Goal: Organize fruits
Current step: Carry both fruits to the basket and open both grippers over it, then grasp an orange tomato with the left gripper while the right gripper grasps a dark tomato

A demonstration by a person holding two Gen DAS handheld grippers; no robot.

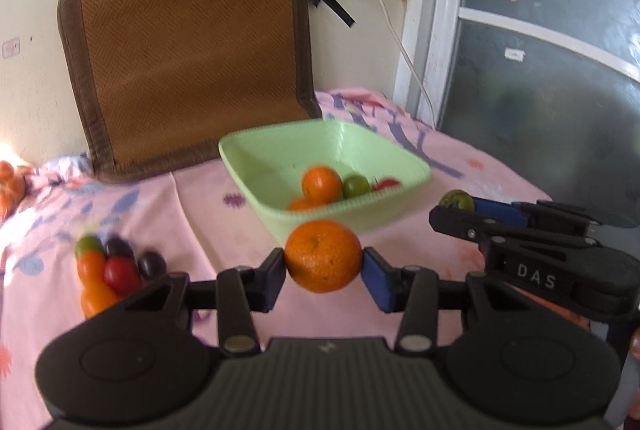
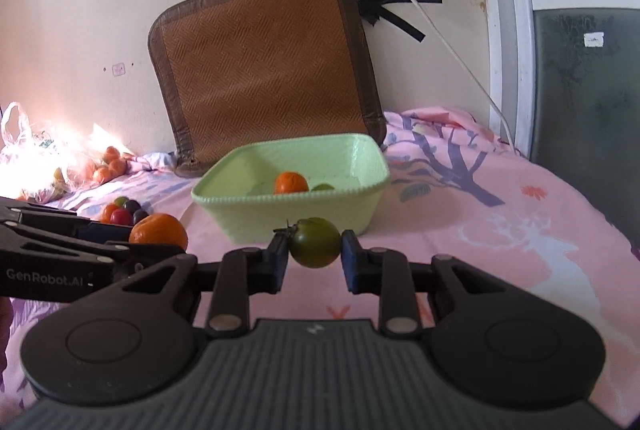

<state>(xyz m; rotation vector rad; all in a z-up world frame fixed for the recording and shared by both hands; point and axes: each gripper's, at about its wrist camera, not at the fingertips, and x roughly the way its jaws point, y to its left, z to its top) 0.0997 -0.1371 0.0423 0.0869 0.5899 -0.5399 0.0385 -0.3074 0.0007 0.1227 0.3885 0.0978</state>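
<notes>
My left gripper (image 1: 323,270) is shut on an orange mandarin (image 1: 323,255), held above the pink cloth just in front of the green bowl (image 1: 248,150). My right gripper (image 2: 315,255) is shut on a green tomato (image 2: 315,242), in front of the same bowl (image 2: 360,154). The bowl holds a mandarin (image 1: 321,184), a green tomato (image 1: 356,186) and a red tomato (image 1: 386,184). A loose pile of fruit (image 1: 114,270) lies on the cloth at the left; it also shows in the right wrist view (image 2: 124,212). The left gripper's mandarin (image 2: 159,229) shows in the right wrist view.
A brown woven cushion (image 1: 188,50) leans on the wall behind the bowl. A plastic bag with mandarins (image 2: 52,166) lies at the far left. A white power cable (image 1: 392,30) hangs down the wall. A glass door (image 1: 540,70) is at the right.
</notes>
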